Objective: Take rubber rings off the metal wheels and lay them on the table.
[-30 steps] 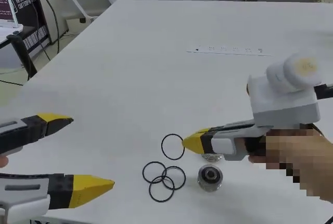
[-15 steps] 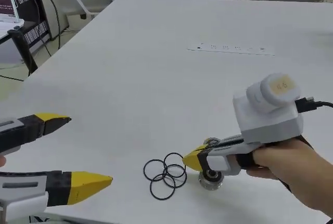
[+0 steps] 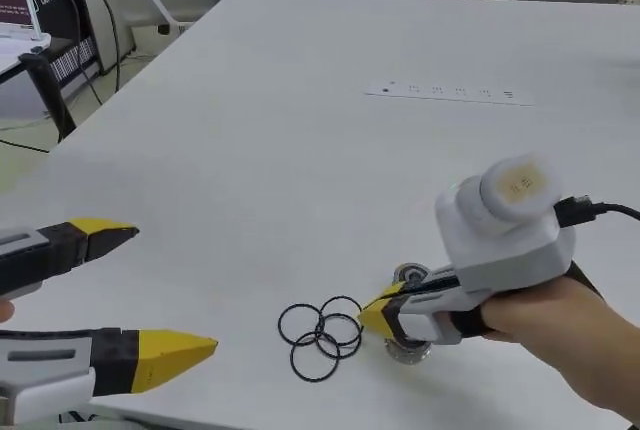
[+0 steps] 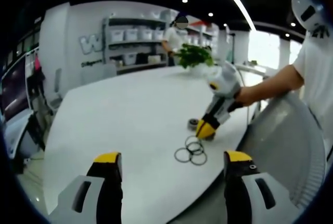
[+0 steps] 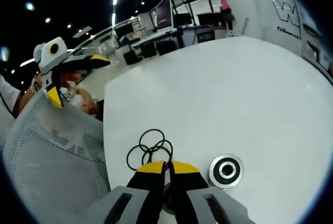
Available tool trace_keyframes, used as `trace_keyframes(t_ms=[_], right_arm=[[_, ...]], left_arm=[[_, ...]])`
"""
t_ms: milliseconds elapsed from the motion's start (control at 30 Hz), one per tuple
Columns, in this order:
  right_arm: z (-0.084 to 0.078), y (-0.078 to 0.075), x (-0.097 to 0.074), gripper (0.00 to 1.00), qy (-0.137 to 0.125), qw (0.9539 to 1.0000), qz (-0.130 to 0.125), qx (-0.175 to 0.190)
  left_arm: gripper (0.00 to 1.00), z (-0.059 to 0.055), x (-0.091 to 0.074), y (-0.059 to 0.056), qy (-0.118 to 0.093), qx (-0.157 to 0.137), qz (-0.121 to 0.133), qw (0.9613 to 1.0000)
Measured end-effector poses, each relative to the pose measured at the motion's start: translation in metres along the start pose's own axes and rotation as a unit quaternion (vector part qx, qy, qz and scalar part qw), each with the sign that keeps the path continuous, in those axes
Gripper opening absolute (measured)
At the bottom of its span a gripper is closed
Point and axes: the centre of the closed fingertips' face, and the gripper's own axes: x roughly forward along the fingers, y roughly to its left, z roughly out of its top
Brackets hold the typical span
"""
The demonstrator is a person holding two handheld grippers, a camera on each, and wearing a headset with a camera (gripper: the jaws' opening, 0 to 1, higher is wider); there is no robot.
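While loose rings [image 3: 320, 335] lie on the table [image 3: 300, 150] by the wheels [image 5: 226, 170], right gripper [image 3: 375, 312] has jaws pressed together, hold unclear | left gripper [image 3: 175, 290] spread wide, holding nothing | rings look thin, light, stretchy: pinch at the rim

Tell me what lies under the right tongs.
A metal wheel lies under the right tongs, mostly covered by them, so its rim cannot be checked. A second wheel lies just beyond, and four loose rings lie beside the tips.

Yellow-tipped left claw [image 3: 175, 290], right claw [image 3: 368, 312]
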Motion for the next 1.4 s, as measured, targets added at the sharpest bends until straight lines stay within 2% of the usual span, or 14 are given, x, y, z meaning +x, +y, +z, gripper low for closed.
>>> trace_keyframes(t_ms=[200,400,567,667,833,1000,1100,1233,1400], right_arm=[[-0.003,0.000,0.002,0.07,0.012,0.9996,-0.011,-0.023],[-0.003,-0.001,0.001,0.14,0.018,0.9994,-0.012,-0.028],[0.002,0.000,-0.005,0.15,0.014,0.9992,-0.013,-0.035],[0.004,0.004,-0.007,0.17,0.017,0.9996,-0.004,-0.023],[0.007,0.013,-0.010,0.25,0.019,0.9993,0.003,-0.031],[0.009,0.021,-0.012,0.34,0.032,0.9973,0.009,-0.066],[0.010,0.024,-0.015,0.39,0.035,0.9967,0.011,-0.073],[0.015,0.028,-0.021,0.49,0.033,0.9965,0.017,-0.075],[0.019,0.029,-0.034,0.57,0.039,0.9945,0.013,-0.096]], left_arm=[[0.81,0.000,-0.001,-0.001,0.003,0.002,0.001,1.0000],[0.81,0.001,0.001,-0.004,0.004,0.004,-0.002,1.0000],[0.81,0.000,0.003,-0.005,0.008,0.006,-0.006,0.9999],[0.81,-0.001,0.004,-0.007,0.010,0.008,-0.009,0.9999],[0.81,-0.002,0.006,-0.008,0.014,0.010,-0.014,0.9998],[0.81,-0.003,0.008,-0.010,0.014,0.010,-0.019,0.9997],[0.81,-0.004,0.010,-0.011,0.014,0.009,-0.022,0.9996],[0.81,-0.008,0.013,-0.014,0.021,0.010,-0.032,0.9992],[0.82,-0.007,0.016,-0.014,0.022,0.014,-0.037,0.9990]])
